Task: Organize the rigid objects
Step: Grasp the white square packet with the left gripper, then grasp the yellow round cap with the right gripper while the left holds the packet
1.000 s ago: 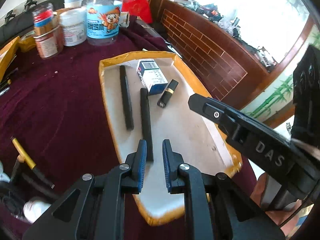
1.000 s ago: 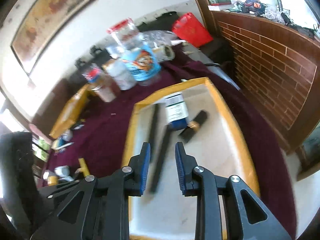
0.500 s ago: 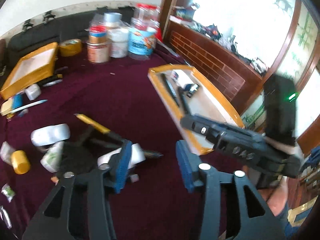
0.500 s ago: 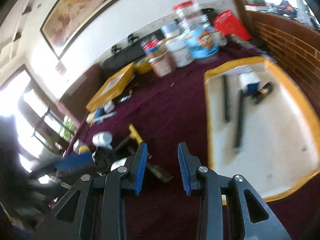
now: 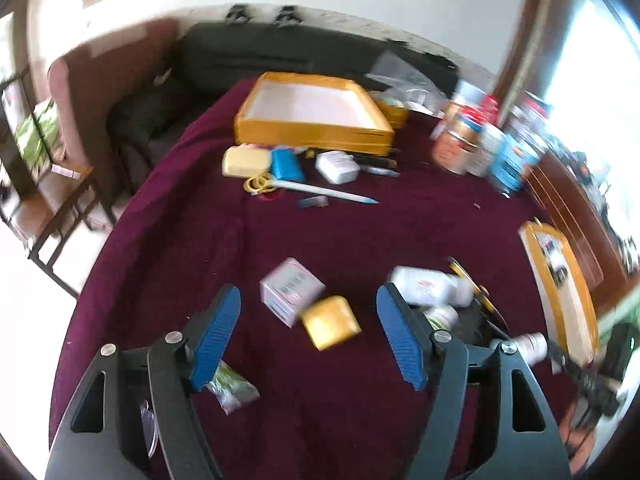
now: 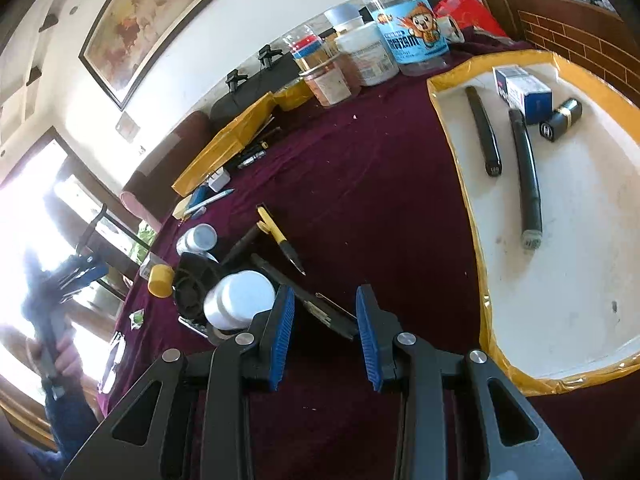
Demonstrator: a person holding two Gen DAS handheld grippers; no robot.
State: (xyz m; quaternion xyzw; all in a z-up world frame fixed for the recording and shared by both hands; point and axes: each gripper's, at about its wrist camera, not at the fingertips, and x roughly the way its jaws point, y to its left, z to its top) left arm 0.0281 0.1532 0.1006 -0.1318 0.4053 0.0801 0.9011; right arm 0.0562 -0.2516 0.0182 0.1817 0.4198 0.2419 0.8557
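My left gripper (image 5: 308, 296) hangs over the maroon cloth, its jaws opening wide with nothing pressed between them. Beyond its tips lie a small pink-and-white box (image 5: 290, 290) and a yellow block (image 5: 330, 322); a white bottle (image 5: 430, 286) lies to the right. My right gripper (image 6: 325, 294) is open and empty, just above a black pen-like piece (image 6: 320, 310) beside a heap with a white bottle (image 6: 238, 298) and a yellow-black pen (image 6: 280, 240). The yellow-rimmed tray (image 6: 452, 120) to the right holds two black sticks (image 6: 526, 176), a blue-white box (image 6: 522, 92) and a black tube (image 6: 562, 118).
A second yellow tray (image 5: 312, 128) stands at the far edge, with scissors, a white pen and small boxes in front of it. Jars and a big clear bottle (image 6: 412, 36) crowd the back. A brick ledge runs past the right tray. A hand (image 6: 60, 356) is at the far left.
My left gripper has swung away from the right tray to the loose items on the cloth, and its jaws went from nearly shut to wide. My right gripper came off the tray toward the heap.
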